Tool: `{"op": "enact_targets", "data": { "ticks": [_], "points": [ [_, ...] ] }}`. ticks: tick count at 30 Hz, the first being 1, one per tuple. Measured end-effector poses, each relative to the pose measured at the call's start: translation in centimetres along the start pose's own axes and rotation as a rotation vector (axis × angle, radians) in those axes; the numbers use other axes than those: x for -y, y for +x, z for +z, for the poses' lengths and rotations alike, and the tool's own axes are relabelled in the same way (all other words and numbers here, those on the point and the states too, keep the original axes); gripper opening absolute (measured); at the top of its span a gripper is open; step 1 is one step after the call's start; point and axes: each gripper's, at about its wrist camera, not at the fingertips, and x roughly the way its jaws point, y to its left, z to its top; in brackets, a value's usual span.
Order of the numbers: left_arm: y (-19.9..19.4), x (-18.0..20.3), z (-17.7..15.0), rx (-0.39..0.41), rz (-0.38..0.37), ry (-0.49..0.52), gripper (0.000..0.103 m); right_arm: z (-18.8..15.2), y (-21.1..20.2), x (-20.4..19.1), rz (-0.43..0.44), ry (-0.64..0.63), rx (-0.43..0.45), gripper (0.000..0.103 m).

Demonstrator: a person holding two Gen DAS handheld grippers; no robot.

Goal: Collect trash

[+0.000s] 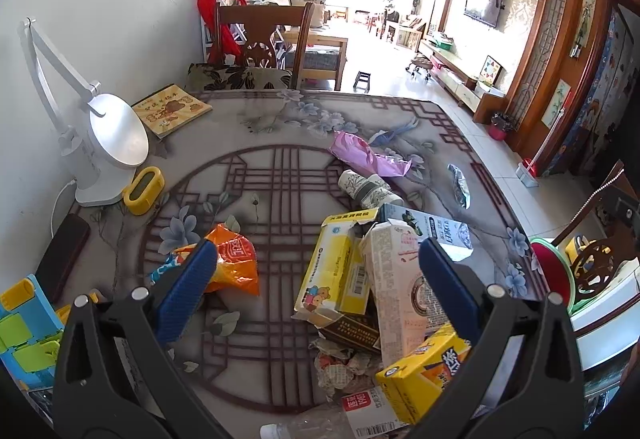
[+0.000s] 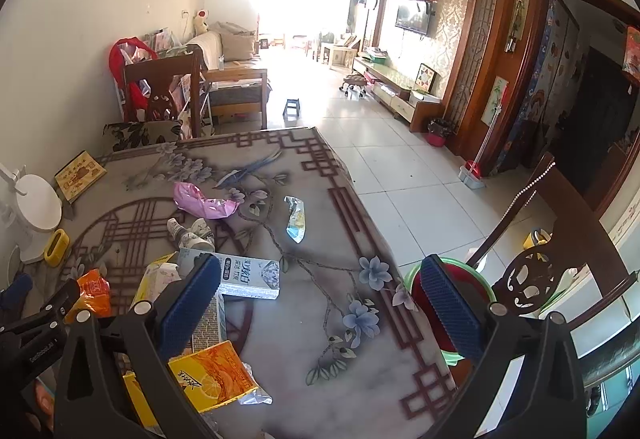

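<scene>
Trash lies scattered on the patterned table (image 1: 280,127). My left gripper (image 1: 316,259) is open and empty above a pile: a yellow carton (image 1: 332,271), a pink-white milk carton (image 1: 396,279), a yellow-orange juice box (image 1: 424,375) and an orange wrapper (image 1: 236,259). Farther off lie paper cups (image 1: 368,187), a pink bag (image 1: 360,155) and a foil wrapper (image 1: 458,183). My right gripper (image 2: 316,291) is open and empty over the table's right edge; the juice box (image 2: 212,371), a white box (image 2: 248,275) and the foil wrapper (image 2: 296,217) show there. A green-rimmed bin with a red liner (image 2: 452,271) stands beside the table.
A white desk lamp (image 1: 108,143), a yellow holder (image 1: 144,189), a booklet (image 1: 172,109) and a dark case (image 1: 64,255) sit at the table's left. Wooden chairs stand at the far end (image 1: 260,35) and right (image 2: 560,239). Tiled floor (image 2: 400,167) lies beyond.
</scene>
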Motion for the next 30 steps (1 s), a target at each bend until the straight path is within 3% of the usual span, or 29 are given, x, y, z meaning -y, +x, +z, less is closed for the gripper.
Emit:
{"op": "enact_targets", "data": {
  "ticks": [30],
  "points": [
    [0.35, 0.39, -0.15, -0.008, -0.004, 0.003, 0.099, -0.07, 0.56, -0.37, 0.007, 0.003, -0.003, 0.096]
  ]
}}
